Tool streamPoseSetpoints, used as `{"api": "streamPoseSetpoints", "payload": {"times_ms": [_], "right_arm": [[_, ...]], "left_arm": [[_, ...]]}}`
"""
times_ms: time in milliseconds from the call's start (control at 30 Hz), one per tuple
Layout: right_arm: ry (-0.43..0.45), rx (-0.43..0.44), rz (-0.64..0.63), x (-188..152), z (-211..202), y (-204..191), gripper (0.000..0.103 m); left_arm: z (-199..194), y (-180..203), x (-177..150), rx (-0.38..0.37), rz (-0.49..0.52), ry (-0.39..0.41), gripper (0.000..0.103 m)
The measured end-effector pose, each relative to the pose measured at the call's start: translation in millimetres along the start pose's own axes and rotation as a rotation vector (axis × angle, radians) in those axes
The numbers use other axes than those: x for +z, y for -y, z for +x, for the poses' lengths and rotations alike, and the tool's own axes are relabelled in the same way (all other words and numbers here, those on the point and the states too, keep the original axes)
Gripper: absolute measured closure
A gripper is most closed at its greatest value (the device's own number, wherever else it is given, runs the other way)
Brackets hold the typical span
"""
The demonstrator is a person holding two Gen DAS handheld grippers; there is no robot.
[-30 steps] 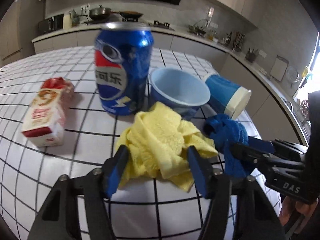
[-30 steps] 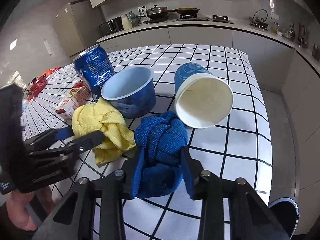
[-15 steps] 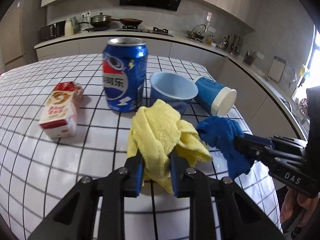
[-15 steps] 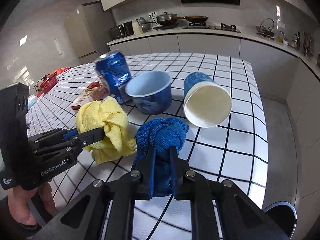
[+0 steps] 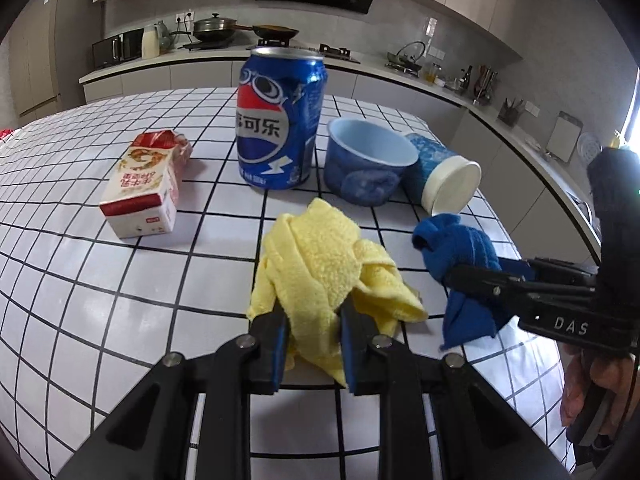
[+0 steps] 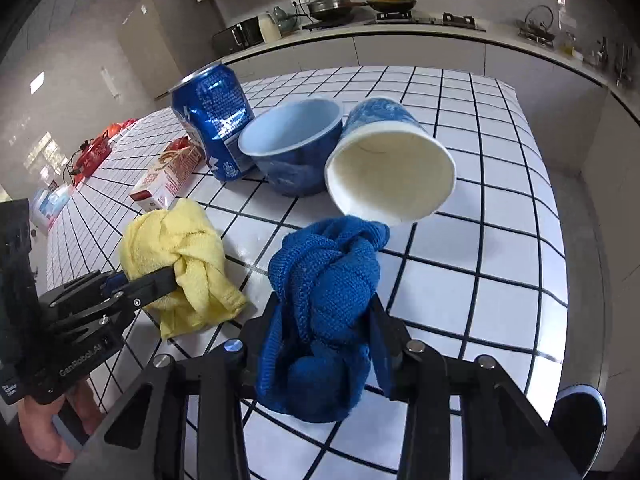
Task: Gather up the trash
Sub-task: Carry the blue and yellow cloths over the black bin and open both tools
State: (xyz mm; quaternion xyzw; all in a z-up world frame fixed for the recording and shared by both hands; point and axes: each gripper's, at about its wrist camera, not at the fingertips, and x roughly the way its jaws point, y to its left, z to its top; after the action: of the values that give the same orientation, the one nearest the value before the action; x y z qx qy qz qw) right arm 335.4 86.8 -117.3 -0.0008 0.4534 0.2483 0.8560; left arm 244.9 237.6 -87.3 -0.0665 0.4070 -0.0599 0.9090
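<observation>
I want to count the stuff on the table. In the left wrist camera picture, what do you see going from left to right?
Milk carton → blue soda can → blue bowl → tipped paper cup. In front of these, the yellow cloth, then the blue cloth.

Blue aluminium cola can: Chinese characters "可乐" on its white band. Black right gripper: "DAS". Black left gripper: "GenRobot.AI". Red-and-white carton: Chinese print, illegible.

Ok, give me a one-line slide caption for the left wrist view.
Left gripper clamps yellow cloth on checked table; right gripper grips blue cloth.
</observation>
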Motion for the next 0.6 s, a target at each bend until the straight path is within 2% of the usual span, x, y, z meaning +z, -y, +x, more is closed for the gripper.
{"api": "streamPoseSetpoints", "payload": {"times_ms": [133,300,600], "right_arm": [[0.062,0.009,-0.011,-3.2,-28.7,-5.7,0.069],[0.088,-0.002,-0.019,-6.7,-58.1,-3.4,0.069],[0.164,-0.030,-0.026,-23.4,-127.7,9.5,0.069]], "left_arm": [[-13.4,2.9,-0.3,-0.003,0.013,0.023,0.079],[-28.1,10.6,-0.5,-0.014,0.023,0.043,0.079],[-57.9,47.6,-6.4,-0.033,0.044,0.077,0.079]]}}
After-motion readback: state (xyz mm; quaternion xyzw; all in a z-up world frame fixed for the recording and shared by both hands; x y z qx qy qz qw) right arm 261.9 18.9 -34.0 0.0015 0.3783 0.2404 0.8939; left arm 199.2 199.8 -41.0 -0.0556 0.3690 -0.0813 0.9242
